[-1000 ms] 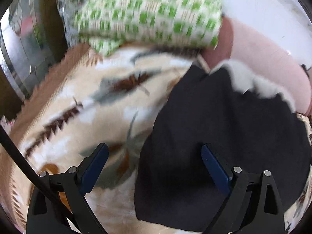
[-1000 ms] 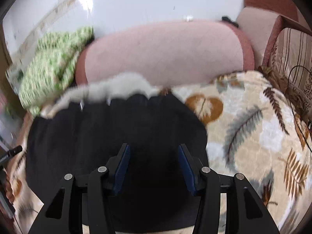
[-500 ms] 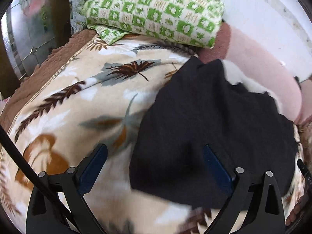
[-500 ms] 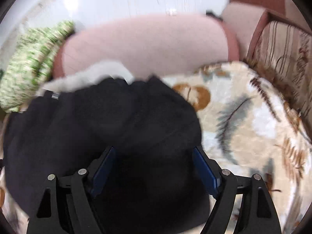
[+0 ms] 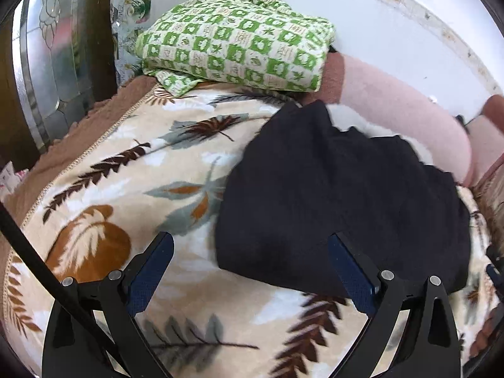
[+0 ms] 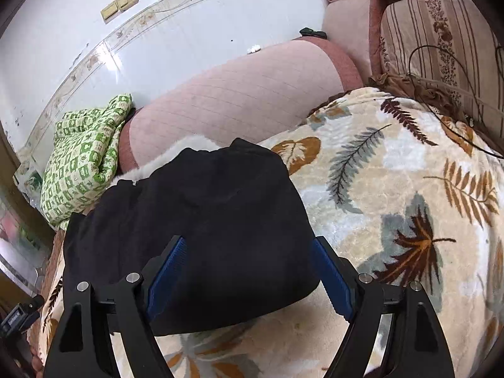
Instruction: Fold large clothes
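Near edge of the black garment [image 6: 204,239] hidden behind the right gripper [image 6: 249,275] in the right wrist view. White fur trim [image 5: 356,119] mostly tucked under the black cloth. Leaf-patterned blanket [image 5: 126,170] cut off by the frame on the left and near sides. Small dark item [image 6: 312,33] atop the pink bolster [image 6: 239,94], too small to identify.

Blanket [image 6: 393,189]: cream, leaf-printed, covered the seat.
Cloth [image 5: 233,44]: green-and-white checked, folded, lay at the blanket's far end.
Bolster [image 6: 236,94]: pink, lay along the white wall [image 6: 157,15].
Cushion [image 6: 441,41]: striped, stood beyond the blanket's edge.
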`<state>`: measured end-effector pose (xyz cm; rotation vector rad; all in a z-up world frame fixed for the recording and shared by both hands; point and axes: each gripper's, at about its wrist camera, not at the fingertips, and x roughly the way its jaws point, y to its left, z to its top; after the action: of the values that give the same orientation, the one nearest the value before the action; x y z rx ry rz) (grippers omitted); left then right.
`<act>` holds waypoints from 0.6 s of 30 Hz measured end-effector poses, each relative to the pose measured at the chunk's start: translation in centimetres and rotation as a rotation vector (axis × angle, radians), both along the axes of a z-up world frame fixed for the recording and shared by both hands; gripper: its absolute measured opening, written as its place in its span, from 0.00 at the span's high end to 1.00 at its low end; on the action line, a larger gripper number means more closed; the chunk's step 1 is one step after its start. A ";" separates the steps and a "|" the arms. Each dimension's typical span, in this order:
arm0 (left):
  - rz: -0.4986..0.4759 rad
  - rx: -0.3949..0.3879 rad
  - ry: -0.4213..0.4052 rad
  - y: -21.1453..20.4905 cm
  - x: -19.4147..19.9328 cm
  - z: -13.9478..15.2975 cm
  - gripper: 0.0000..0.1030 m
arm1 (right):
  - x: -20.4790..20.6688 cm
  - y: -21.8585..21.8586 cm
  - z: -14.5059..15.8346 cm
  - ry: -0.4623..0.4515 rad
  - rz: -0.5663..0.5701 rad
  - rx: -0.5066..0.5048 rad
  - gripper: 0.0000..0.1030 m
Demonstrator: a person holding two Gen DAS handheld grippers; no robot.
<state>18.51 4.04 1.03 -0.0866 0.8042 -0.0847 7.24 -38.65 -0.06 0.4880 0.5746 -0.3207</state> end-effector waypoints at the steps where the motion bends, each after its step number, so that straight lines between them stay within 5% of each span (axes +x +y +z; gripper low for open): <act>1: 0.006 -0.002 0.006 0.1 0.4 -0.1 0.04 | 0.4 -0.1 -0.3 0.007 0.000 -0.010 0.18; 10: 0.030 0.002 0.029 0.4 2.2 -1.1 0.04 | 2.3 -1.1 -3.1 0.092 0.025 -0.035 0.16; 18: 0.025 -0.082 0.104 1.2 4.1 -3.1 0.04 | 2.6 -2.6 -4.9 0.095 0.028 0.082 0.08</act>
<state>22.62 5.27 -2.12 -0.1797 0.9031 -0.0903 9.84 -41.22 -4.97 0.5449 0.6882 -0.2953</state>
